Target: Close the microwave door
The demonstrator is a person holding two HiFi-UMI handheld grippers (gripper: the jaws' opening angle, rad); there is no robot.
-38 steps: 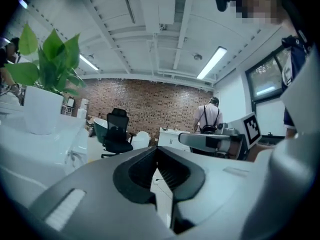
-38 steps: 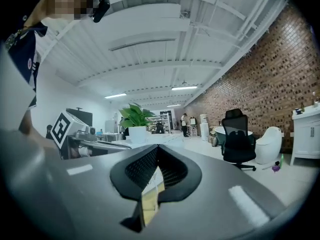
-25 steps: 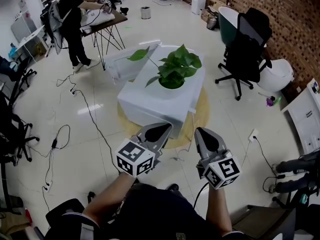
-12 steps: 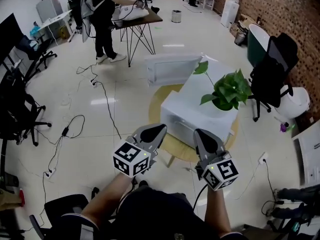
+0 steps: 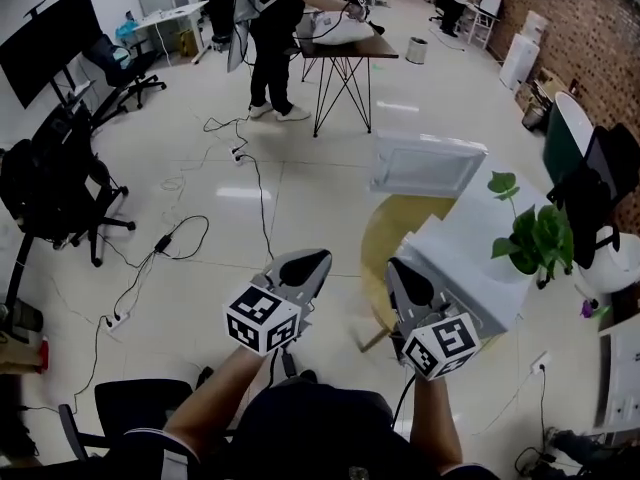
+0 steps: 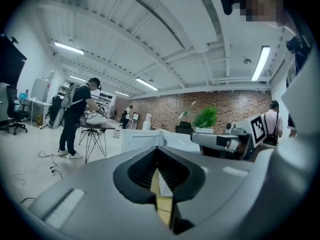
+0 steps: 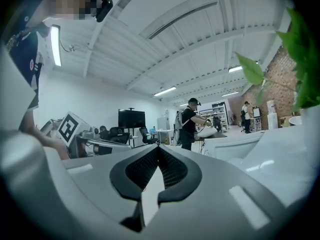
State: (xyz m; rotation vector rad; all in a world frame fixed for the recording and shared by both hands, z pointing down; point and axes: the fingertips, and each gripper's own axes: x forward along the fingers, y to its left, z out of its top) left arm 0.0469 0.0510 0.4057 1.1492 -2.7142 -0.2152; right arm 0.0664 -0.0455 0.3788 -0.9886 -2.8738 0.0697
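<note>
A white microwave (image 5: 462, 260) stands on a round wooden table (image 5: 383, 230) at the right of the head view, with its door (image 5: 424, 165) swung wide open at its far side. My left gripper (image 5: 319, 258) and right gripper (image 5: 396, 266) are held side by side in front of me, left of the microwave and not touching it. Both are shut with nothing between the jaws. From the left gripper view (image 6: 158, 150) the open door (image 6: 141, 140) shows ahead. In the right gripper view (image 7: 159, 149) the microwave's white body (image 7: 284, 151) fills the right side.
A potted green plant (image 5: 536, 238) sits on top of the microwave. Cables (image 5: 170, 240) trail over the tiled floor at the left. Black office chairs (image 5: 62, 183) stand at the left, one (image 5: 137, 406) right by my legs. A person (image 5: 270, 28) works at a table (image 5: 348, 46) farther back.
The view has swung to the left: the microwave and plant slid from the middle to the right edge. Both grippers kept their pose before me and stayed shut.
</note>
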